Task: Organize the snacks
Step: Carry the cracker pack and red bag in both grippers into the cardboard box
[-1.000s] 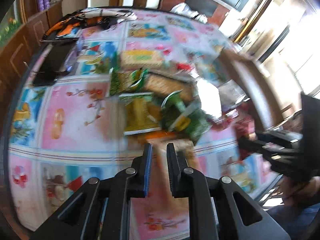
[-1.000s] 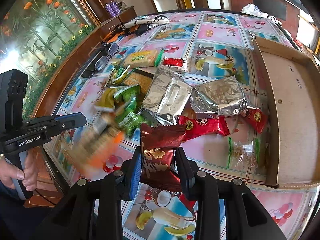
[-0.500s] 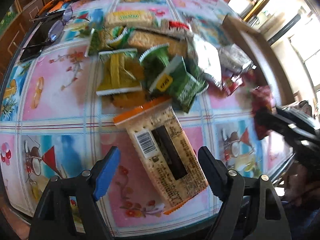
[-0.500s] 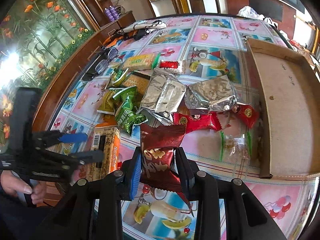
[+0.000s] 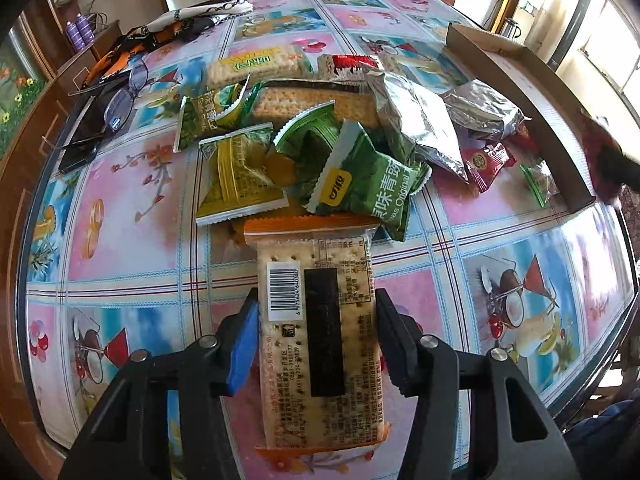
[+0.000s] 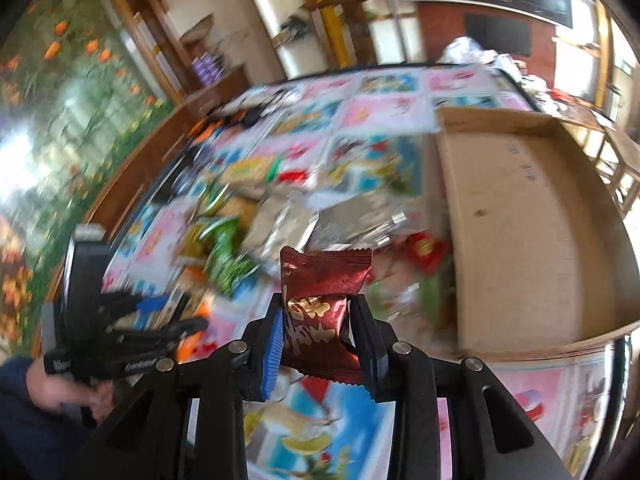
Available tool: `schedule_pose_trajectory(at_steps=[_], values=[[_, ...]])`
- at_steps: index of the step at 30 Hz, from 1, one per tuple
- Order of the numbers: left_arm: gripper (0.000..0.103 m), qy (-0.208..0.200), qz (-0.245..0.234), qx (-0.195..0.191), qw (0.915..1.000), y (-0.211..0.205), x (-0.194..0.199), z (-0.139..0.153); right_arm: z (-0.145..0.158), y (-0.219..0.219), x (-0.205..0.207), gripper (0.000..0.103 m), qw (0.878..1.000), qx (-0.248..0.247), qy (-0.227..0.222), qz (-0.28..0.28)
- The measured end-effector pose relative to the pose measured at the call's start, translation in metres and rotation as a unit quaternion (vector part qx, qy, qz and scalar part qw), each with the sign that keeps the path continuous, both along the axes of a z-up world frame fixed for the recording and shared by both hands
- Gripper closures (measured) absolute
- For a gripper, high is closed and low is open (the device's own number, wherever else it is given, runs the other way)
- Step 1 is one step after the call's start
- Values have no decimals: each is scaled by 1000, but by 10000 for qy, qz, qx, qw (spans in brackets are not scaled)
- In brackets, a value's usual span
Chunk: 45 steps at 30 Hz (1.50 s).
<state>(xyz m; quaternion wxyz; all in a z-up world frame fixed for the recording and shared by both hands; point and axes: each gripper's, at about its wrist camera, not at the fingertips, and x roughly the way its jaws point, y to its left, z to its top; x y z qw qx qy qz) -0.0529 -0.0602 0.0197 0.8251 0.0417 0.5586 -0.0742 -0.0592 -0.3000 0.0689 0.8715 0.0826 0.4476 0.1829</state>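
My left gripper [image 5: 316, 320] has its jaws closed around an orange-ended cracker packet [image 5: 320, 340] that lies barcode side up on the table, at the near edge of a pile of snacks [image 5: 340, 152]. My right gripper [image 6: 320, 328] is shut on a dark red snack packet [image 6: 320, 312] and holds it above the table, left of a shallow cardboard box [image 6: 528, 248]. The box also shows at the right in the left wrist view [image 5: 520, 76]. The right wrist view is blurred by motion.
Green, yellow, silver and red packets lie heaped mid-table. Glasses [image 5: 124, 96] and a dark phone [image 5: 80, 136] lie at the left edge, a cloth [image 5: 192, 20] at the far side. The table [image 5: 132, 208] has a flowered pink and blue cover.
My left gripper opened, came down over the cracker packet and closed on its sides. My right gripper lifted the red packet and swung toward the box.
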Motion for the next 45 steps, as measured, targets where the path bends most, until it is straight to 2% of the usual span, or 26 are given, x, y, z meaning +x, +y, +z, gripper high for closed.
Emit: schedule_pose_trajectory(at_steps=[3, 7, 10, 14, 24, 29, 36, 43, 45], values=[[50, -31, 8, -81, 10000, 4, 0, 0, -1, -27, 9, 69, 9986, 129, 16, -514], [50, -60, 59, -254, 9996, 9, 2, 0, -8, -56, 21, 69, 9949, 42, 96, -1000], [50, -93, 111, -331, 9993, 13, 1, 2, -19, -73, 29, 69, 9919, -197, 204, -1240], [50, -132, 129, -467, 9987, 16, -1, 6, -41, -94, 32, 69, 9876, -192, 578, -1448], [50, -83, 88, -660, 9977, 16, 0, 8, -47, -88, -7, 69, 9872, -58, 969, -1265], [50, -148, -43, -736, 9972, 12, 0, 16, -36, -92, -25, 69, 9879, 122, 838, -1302], [51, -304, -324, -872, 9952, -6, 0, 35, -11, -108, -25, 69, 9878, 298, 590, -1409], [51, -408, -620, -973, 9925, -29, 7, 52, 8, -126, -23, 69, 9898, 602, 358, -1241], [51, -405, -709, -1016, 9915, -38, 10, 55, 11, -128, -22, 69, 9903, 553, 393, -1216]])
